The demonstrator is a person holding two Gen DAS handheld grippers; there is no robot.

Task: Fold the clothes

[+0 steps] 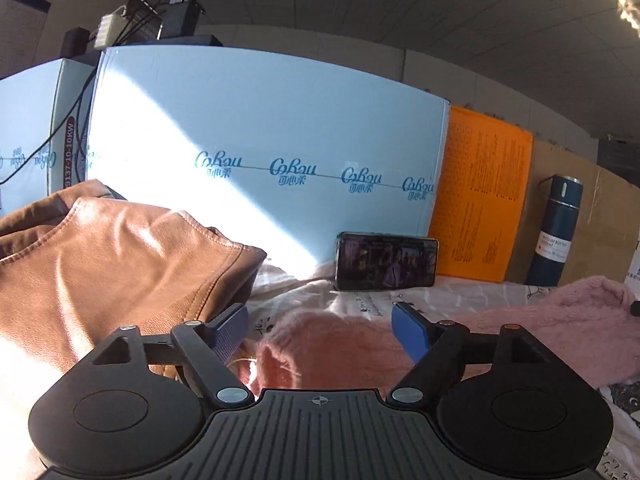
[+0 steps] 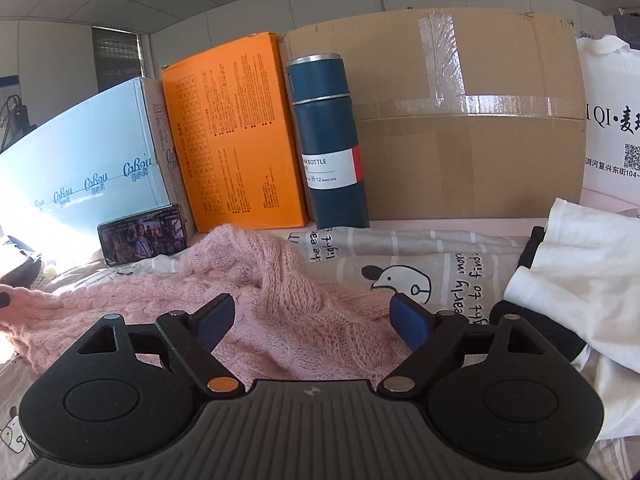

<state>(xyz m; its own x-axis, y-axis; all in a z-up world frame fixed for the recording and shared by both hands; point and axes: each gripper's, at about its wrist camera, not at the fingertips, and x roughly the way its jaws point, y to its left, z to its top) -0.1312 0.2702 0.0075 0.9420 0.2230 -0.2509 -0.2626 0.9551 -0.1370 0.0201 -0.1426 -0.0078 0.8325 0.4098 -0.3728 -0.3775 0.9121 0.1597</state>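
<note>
Both tongs gape wide: left gripper (image 1: 320,330) and right gripper (image 2: 314,320) hover level over the fuzzy pink knitted sweater (image 2: 256,292), gripping nothing.

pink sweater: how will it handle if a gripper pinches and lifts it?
The pink sweater lies rumpled in loose folds, so it will probably drape and sag from any single pinch point. Its fuzzy open knit likely grips the pads well but may snag. It looks light, though spread wide across both views, so it may drag.
</note>
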